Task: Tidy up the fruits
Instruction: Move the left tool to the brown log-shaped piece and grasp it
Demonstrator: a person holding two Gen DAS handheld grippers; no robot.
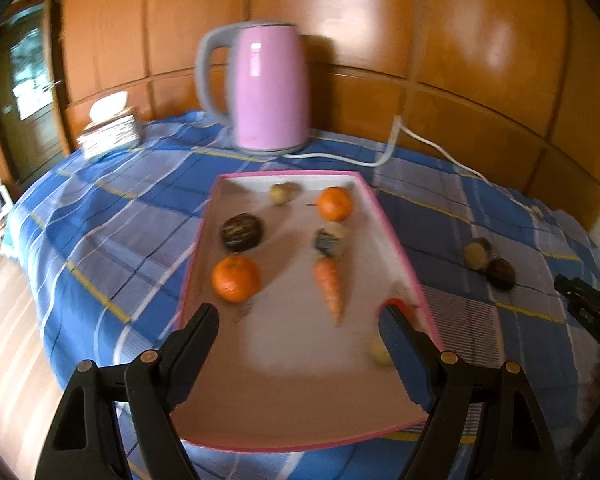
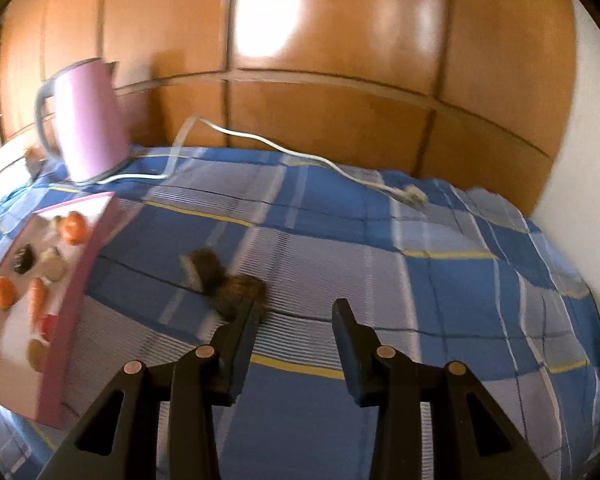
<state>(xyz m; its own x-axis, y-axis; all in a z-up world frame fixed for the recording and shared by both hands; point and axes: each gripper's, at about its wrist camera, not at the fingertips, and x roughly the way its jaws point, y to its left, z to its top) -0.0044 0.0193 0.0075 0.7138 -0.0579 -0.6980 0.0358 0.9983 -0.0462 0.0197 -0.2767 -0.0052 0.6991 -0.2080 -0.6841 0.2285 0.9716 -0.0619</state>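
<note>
Below my left gripper [image 1: 296, 316] sits a shallow rectangular tray [image 1: 396, 240] with a thin pink rim and a smooth pale floor; the black fingers stand wide apart over its near end with nothing between them. Inside I see two round, dimpled oranges [image 1: 236, 279], a tapered carrot [image 1: 331, 286], a dark glossy striped ball-shaped fruit [image 1: 242, 233] and some small blurred pieces I can't name. On the soft blue plaid cloth [image 2: 340, 216] beside the tray lie two rough brown fruits [image 2: 224, 280], touching each other. My right gripper [image 2: 296, 312] hovers just next to them, jaws partly open and empty, its left finger overlapping the nearer one. A smooth pink kettle [image 1: 270, 88] with a grey handle stands behind, its white cord [image 2: 292, 152] trailing over the cloth before glossy wooden panels [image 2: 340, 40].
</note>
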